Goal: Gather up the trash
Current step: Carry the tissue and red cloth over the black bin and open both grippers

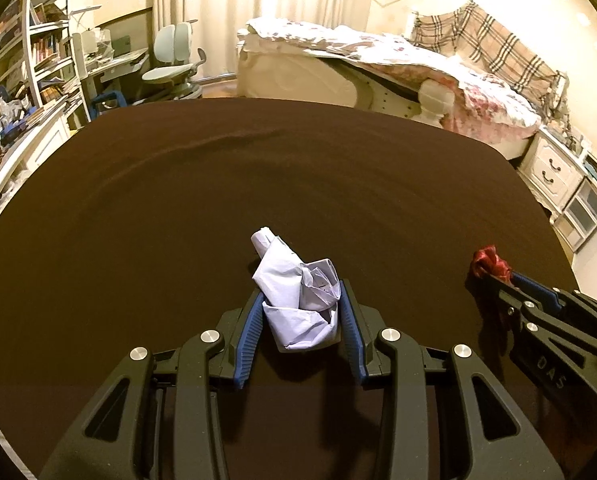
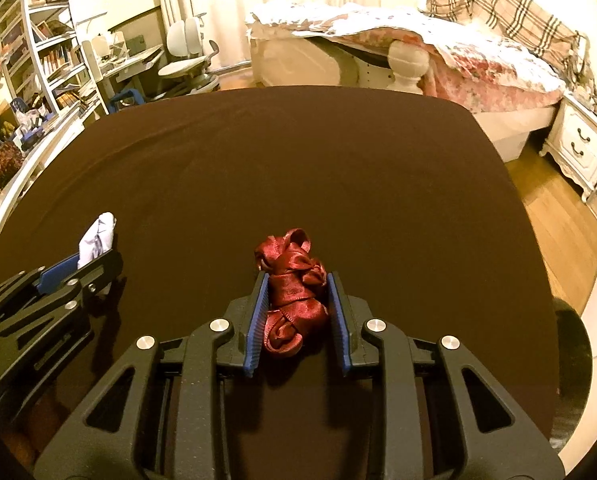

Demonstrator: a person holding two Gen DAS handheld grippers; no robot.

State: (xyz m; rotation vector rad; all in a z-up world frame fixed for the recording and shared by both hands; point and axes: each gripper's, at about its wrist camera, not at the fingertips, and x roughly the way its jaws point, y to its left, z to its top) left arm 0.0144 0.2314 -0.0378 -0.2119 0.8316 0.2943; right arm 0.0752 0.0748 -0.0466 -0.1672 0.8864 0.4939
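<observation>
My left gripper (image 1: 300, 294) is shut on a crumpled white paper (image 1: 294, 296), which sticks out past the blue fingertips, over the dark brown table (image 1: 178, 200). My right gripper (image 2: 296, 284) is shut on a bundle of red ribbon (image 2: 292, 288) held between its blue pads. In the left wrist view the right gripper (image 1: 498, 276) shows at the right with the red ribbon (image 1: 488, 264) at its tip. In the right wrist view the left gripper (image 2: 92, 256) shows at the left with the white paper (image 2: 98, 236).
The brown table (image 2: 298, 160) fills both views. Beyond its far edge stand a bed with a floral cover (image 1: 398, 60), a desk chair (image 1: 174, 64), bookshelves (image 1: 38, 48) at the left and a white nightstand (image 1: 554, 172) at the right. Wooden floor (image 2: 558, 220) lies right of the table.
</observation>
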